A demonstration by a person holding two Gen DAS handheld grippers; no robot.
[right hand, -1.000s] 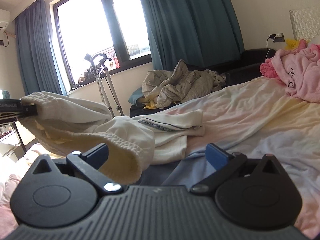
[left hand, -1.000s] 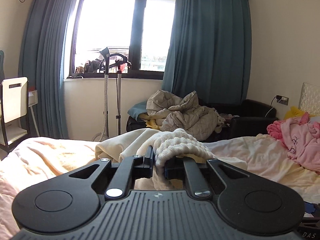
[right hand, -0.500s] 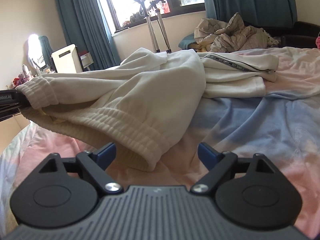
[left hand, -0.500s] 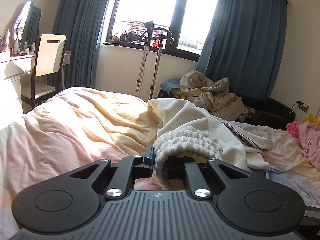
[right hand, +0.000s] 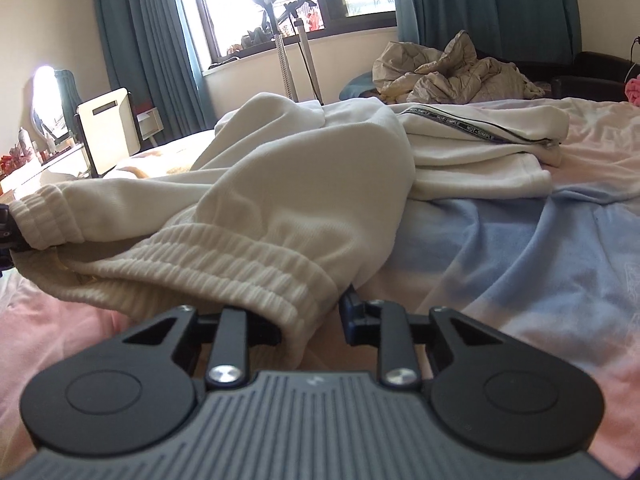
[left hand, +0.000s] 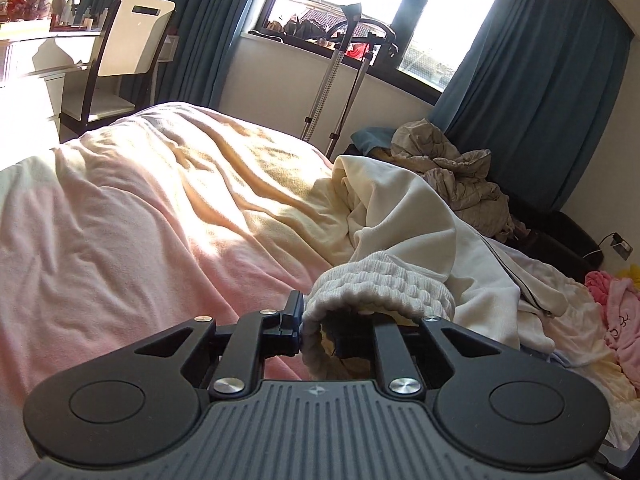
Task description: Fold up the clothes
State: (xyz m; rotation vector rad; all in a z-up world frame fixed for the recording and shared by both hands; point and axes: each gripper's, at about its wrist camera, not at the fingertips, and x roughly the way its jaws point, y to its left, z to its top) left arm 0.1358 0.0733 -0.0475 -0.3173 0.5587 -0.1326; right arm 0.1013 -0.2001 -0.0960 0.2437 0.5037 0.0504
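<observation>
1. Left wrist view: cream sweatpants are lying crumpled on the pink bedspread. The ribbed waistband is sitting between the fingers of the left gripper, which, having just eased slightly apart, is pinching it.
2. Right wrist view: the waistband is stretching across the frame. The right gripper, jaws having just been closing, is clamping its near end. No containers are showing.

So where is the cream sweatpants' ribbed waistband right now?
The ribbed waistband stretches across the lower left of the right wrist view, over the pink bedsheet, between the left gripper and right gripper.
</observation>
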